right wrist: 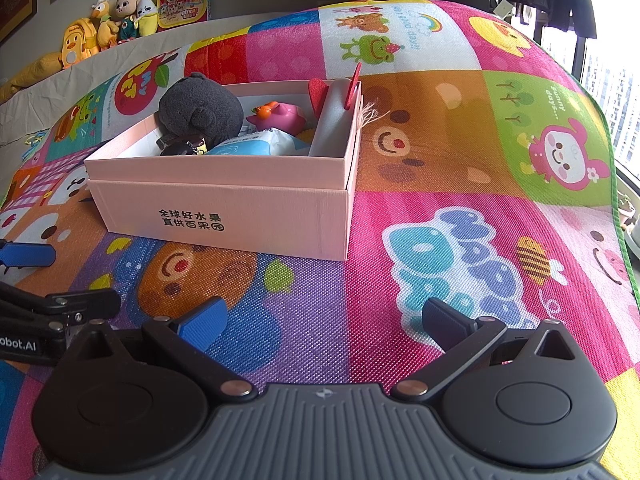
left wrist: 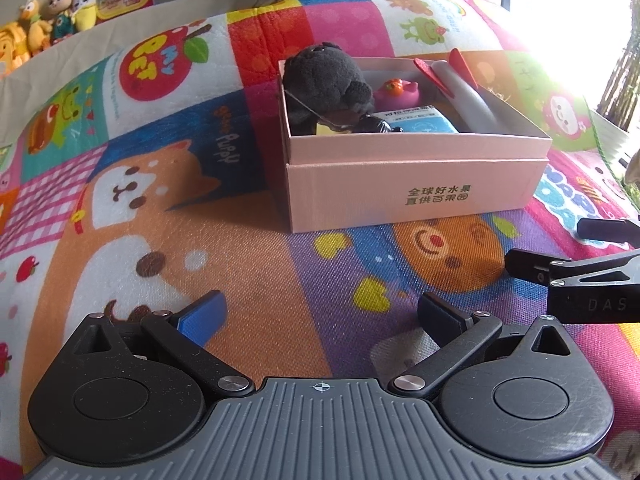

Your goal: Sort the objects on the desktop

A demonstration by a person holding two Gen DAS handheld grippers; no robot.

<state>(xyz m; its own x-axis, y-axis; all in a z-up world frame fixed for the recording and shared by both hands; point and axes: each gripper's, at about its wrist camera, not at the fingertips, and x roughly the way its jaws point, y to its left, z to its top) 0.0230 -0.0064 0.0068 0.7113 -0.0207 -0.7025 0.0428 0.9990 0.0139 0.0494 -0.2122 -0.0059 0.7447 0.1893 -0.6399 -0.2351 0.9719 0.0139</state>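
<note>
Left gripper & right gripper: both spread wide, nothing between fingers, hovering low over the play mat, just short of the pink box. Box sits on its own lid, prob. to keep it steady. Inside: dark plush, pink toy, blue-white pack, grey tube w/ red fins leaning on the right wall. No loose items on mat nearby, so sorting looks about done.

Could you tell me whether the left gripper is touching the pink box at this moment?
Apart. In the left wrist view, the left gripper is open, and a wide stretch of mat lies bare between its fingertips and the pink box.
</note>
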